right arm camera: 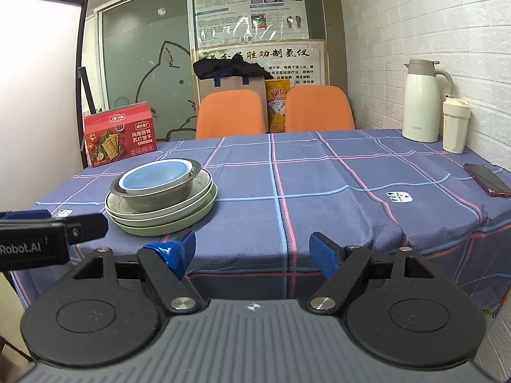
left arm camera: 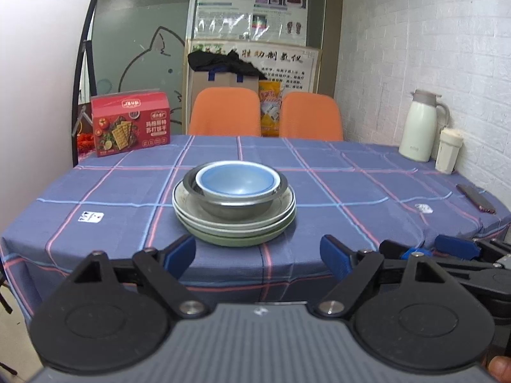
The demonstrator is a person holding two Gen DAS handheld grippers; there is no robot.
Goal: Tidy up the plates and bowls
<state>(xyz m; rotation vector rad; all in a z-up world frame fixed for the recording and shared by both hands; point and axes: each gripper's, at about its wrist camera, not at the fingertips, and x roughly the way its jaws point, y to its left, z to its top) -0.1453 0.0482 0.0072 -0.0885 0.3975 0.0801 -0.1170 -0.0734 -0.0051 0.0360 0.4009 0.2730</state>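
A stack stands on the blue checked tablecloth (left arm camera: 319, 166): green and white plates (left arm camera: 236, 228) at the bottom, a steel bowl (left arm camera: 234, 206) on them, and a blue-lined bowl (left arm camera: 234, 183) nested inside it. In the right wrist view the plates (right arm camera: 166, 217) and the bowls (right arm camera: 156, 180) sit at the left. My left gripper (left arm camera: 258, 257) hangs open just short of the stack, at the table's near edge, nothing between its fingers. My right gripper (right arm camera: 252, 255) is open too, to the right of the stack, over the table's front edge. The left gripper's body (right arm camera: 48, 233) shows at the far left.
A red cracker box (left arm camera: 129, 123) stands at the back left. A white thermos jug (left arm camera: 420, 126) and a cup (left arm camera: 448, 150) stand by the brick wall at the back right, with a phone (left arm camera: 476, 198) near the right edge. Two orange chairs (left arm camera: 225, 111) are behind the table.
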